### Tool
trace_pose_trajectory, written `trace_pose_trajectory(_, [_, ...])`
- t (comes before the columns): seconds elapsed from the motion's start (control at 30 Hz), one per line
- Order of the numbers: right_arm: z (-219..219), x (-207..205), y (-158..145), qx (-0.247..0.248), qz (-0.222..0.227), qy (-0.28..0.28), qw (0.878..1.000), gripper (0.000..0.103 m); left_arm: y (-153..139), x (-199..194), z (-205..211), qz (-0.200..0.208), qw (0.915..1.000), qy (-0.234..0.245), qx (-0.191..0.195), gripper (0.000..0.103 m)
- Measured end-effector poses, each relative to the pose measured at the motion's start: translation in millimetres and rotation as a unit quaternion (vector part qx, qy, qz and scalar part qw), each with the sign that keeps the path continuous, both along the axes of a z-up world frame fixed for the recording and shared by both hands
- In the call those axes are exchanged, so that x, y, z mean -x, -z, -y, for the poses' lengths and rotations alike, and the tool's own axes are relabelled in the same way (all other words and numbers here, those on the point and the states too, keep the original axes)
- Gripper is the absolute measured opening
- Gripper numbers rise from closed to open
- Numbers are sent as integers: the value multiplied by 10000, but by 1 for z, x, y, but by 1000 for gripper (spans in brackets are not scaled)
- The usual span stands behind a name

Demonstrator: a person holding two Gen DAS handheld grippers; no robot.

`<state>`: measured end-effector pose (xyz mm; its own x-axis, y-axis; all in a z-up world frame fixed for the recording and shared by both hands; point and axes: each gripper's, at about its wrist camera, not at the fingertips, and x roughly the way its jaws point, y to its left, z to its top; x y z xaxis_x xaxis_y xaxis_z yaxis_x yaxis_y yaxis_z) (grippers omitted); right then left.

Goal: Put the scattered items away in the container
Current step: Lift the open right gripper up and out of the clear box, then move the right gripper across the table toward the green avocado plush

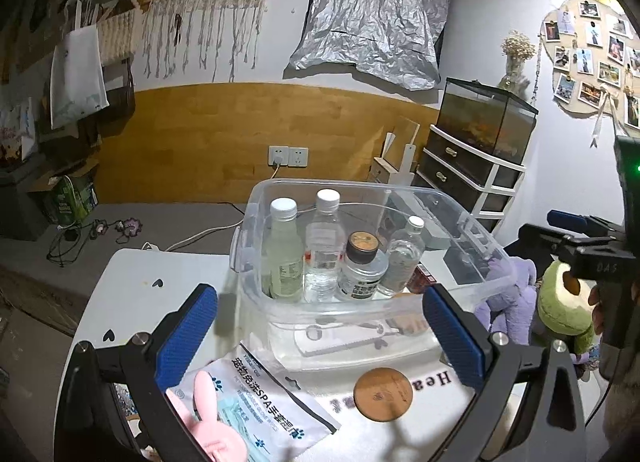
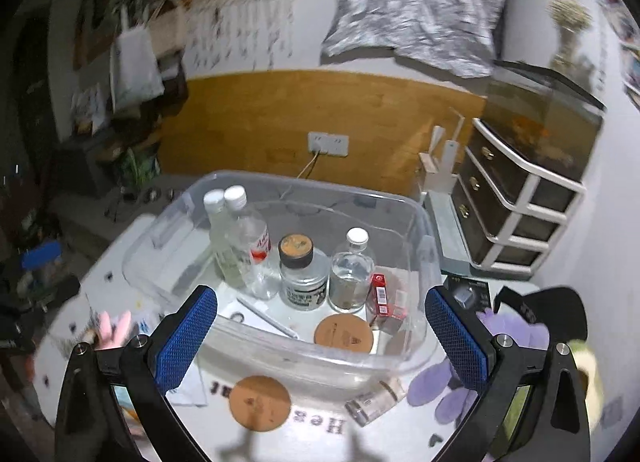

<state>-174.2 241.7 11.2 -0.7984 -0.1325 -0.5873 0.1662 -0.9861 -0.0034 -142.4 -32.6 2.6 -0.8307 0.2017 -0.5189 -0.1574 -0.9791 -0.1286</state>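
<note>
Container [image 2: 416,350] sits at twelve o'clock from both our claws, a clear tub on the white bench [image 1: 132,282] with four bottles, a red box and one cork coaster already inside; what remains lies outside its near wall.

Working left to right in the right wrist view: the pink rabbit toy [image 2: 114,328] lies at nine o'clock beside the white sachet [image 1: 276,394]; the loose cork coaster [image 2: 262,402] lies flat at six o'clock, close under our right claw [image 2: 320,342]; the small jar [image 2: 376,402] lies on its side at five o'clock, its long axis running from seven towards one; the purple plush [image 2: 440,390] spreads at four o'clock.

Our left claw [image 1: 320,338] stands open and empty; our right claw stands fully spread, nothing between its pads.

We judge the right claw nearer the jar and plush, the left nearer the rabbit and sachet; the coaster lies between both.
</note>
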Motion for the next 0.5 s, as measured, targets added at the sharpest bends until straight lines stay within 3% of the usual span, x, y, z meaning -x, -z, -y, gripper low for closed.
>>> trace_pose_trajectory(0.23, [-19, -37, -9, 515, -346, 197, 9979, 103, -8, -23, -14, -49, 9999, -3, 130, 103])
trace_pose_trajectory(0.5, [-28, -79, -17, 371, -406, 234, 9982, 103, -11, -48, -25, -113, 9997, -164, 141, 103])
